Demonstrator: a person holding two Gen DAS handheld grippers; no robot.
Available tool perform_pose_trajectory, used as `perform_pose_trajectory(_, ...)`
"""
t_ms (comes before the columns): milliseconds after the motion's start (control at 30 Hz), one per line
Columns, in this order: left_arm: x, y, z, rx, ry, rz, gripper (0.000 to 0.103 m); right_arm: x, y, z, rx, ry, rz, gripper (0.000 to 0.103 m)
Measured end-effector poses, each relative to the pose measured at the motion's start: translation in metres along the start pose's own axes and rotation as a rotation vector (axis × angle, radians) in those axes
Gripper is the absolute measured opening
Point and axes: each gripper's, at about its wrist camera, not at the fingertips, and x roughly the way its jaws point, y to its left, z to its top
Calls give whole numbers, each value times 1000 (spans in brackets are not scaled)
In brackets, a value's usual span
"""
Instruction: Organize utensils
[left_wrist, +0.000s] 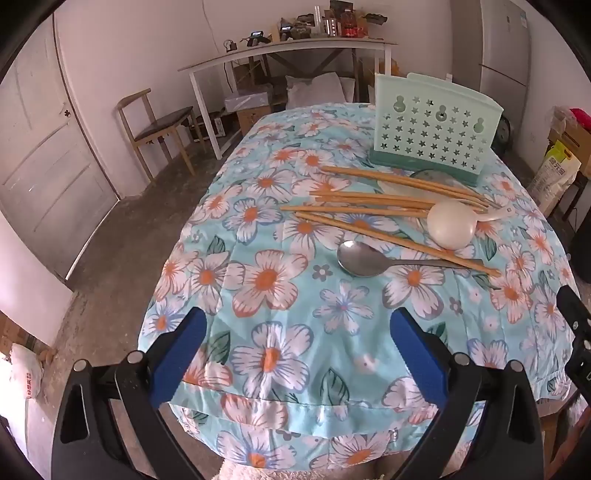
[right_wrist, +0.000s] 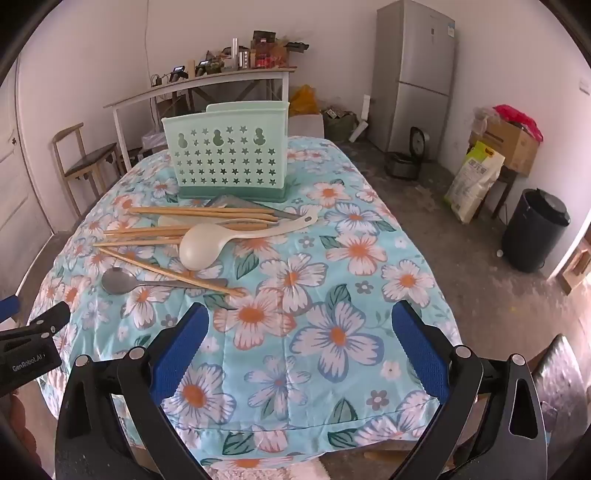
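Basically start pose: left gripper (left_wrist: 297, 354) and right gripper (right_wrist: 299, 350) both spread wide, empty, hovering over near table edge. Wooden chopsticks (left_wrist: 373, 206), white plastic ladle (right_wrist: 201, 245), steel spoon (left_wrist: 360, 258) lie jumbled on floral tablecloth (right_wrist: 332, 332), just before mint-green perforated plastic utensil holder (right_wrist: 225, 162), upright, apparently unfilled; likely destination.

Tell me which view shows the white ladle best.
The right wrist view: the white ladle shows whole, bowl to handle tip, lying across the chopsticks. In the left wrist view the ladle shows mostly its bowl, with the handle foreshortened.
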Motion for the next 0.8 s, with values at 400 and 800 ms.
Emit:
perform_pose_trajectory(400, -1, -4, 0, 6, 1, 9, 97, -5, -2, 3, 1, -4, -14, 95)
perform_pose_trajectory(800, -2, 2, 0, 0, 4, 5, 97, -6, -4, 3, 3, -6, -17, 95)
